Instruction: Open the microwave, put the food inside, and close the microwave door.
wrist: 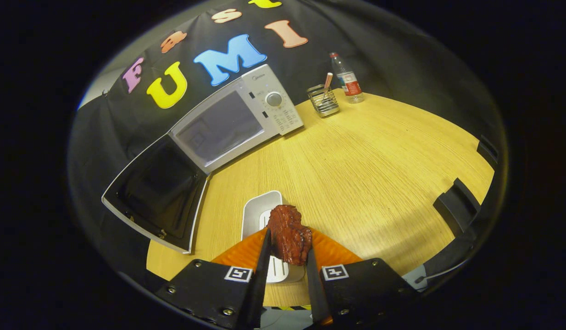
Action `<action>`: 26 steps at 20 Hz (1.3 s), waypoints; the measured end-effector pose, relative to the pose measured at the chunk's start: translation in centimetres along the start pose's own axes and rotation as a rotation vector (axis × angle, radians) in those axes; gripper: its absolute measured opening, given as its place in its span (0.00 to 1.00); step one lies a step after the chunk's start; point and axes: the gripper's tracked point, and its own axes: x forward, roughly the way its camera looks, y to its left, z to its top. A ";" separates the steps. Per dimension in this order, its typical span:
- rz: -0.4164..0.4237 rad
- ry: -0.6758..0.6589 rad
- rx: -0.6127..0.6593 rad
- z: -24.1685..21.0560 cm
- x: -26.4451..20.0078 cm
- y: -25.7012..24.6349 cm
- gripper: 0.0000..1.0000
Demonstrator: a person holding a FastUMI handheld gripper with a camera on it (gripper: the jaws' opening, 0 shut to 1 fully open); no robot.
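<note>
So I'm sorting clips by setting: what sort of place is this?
Likely a staged kitchen-task booth: a microwave with its door open on a wooden table against black cloth, and the gripper shut on a piece of meat.

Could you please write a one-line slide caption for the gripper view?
Gripper shut on a piece of meat above a white tray, microwave door open on the wooden table.

Brand mark on microwave top corner too small to read.
</note>
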 end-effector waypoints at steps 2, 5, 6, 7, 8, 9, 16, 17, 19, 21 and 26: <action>0.020 0.000 0.002 0.3 0.0 0.9 0.29; -0.003 -0.002 -0.060 1.1 -0.2 1.7 0.08; -0.009 -0.001 -0.085 1.0 -0.2 2.3 0.08; -0.013 0.007 -0.101 0.9 -0.2 2.4 0.08; -0.018 0.009 -0.103 1.0 -0.3 2.4 0.08; -0.019 0.005 -0.097 1.3 -0.4 2.6 0.08; 0.005 -0.053 -0.070 6.0 -0.8 5.5 0.08; 0.021 -0.062 -0.070 6.7 -0.7 6.3 0.08; 0.052 -0.082 -0.080 8.4 -0.3 8.1 0.08; 0.085 -0.110 -0.100 10.5 0.2 10.2 0.08; 0.178 -0.132 -0.094 13.8 2.9 14.7 0.08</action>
